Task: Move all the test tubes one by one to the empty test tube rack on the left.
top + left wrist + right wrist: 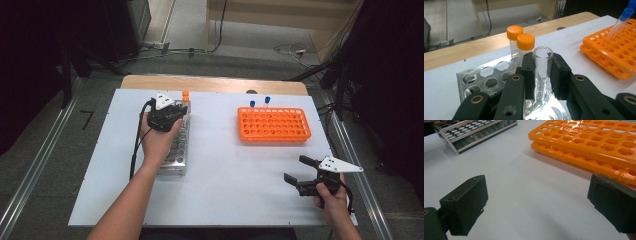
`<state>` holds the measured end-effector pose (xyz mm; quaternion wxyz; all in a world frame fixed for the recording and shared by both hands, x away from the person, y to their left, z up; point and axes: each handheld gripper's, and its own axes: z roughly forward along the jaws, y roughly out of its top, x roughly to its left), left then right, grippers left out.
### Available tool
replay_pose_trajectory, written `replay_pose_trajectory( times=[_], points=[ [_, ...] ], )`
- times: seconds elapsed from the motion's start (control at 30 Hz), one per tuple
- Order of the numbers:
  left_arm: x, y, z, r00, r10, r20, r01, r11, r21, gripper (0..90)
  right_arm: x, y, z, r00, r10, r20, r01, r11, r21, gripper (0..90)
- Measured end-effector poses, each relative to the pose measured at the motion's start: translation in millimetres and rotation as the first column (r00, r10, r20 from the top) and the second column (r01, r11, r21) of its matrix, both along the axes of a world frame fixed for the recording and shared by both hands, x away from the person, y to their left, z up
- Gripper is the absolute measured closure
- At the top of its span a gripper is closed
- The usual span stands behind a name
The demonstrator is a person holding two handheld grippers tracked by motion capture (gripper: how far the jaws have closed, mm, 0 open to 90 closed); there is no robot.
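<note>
Glass tube point(543, 75) stands upright, clamped in left gripper point(543, 72).

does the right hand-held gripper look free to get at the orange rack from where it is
Probably yes. The right hand-held gripper has its jaws wide open with nothing between them, and only bare white table lies between it and the orange rack. The left hand-held gripper is off at the metal rack.

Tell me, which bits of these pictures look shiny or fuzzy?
In the left gripper view the shiny metal test-tube rack glares white beneath the clear open glass tube, and the black fingers nearest the camera look soft. In the right gripper view the black fingers are blurry, while the orange plastic rack is sharper. The high view is evenly lit over the white table.
</note>
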<state>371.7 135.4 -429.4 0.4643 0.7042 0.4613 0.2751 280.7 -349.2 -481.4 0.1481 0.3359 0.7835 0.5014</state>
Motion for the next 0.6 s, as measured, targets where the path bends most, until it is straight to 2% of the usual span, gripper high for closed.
replay_pose_trajectory(
  times=[0.17, 0.33, 0.5, 0.6],
  points=[
    [0.1, 2.0, 0.2, 1.0000, -0.002, -0.009, 0.002, 1.0000, 0.001, 72.9, 2.6, -0.3, -1.0, 1.0000, -0.005, -0.004, 0.005, 1.0000, 0.008, 1.8],
    [0.4, 4.0, 0.0, 0.9997, 0.006, -0.024, -0.007, 0.9999, -0.016, 68.1, 4.2, 0.7, -2.0, 1.0000, -0.007, -0.006, 0.007, 0.9998, 0.018, 2.0],
    [-5.0, 1.1, 5.9, 0.9999, -0.014, -0.010, 0.013, 0.9964, -0.084, 52.0, 5.4, 4.1, -4.4, 0.9999, 0.012, -0.009, -0.012, 0.9998, 0.014, 2.0],
    [-14.1, -2.6, 8.2, 0.9993, -0.036, 0.012, 0.037, 0.9939, -0.104, 40.1, 7.5, 5.6, -5.1, 0.9998, 0.010, -0.019, -0.010, 0.9998, 0.019, 2.0]
  ],
)
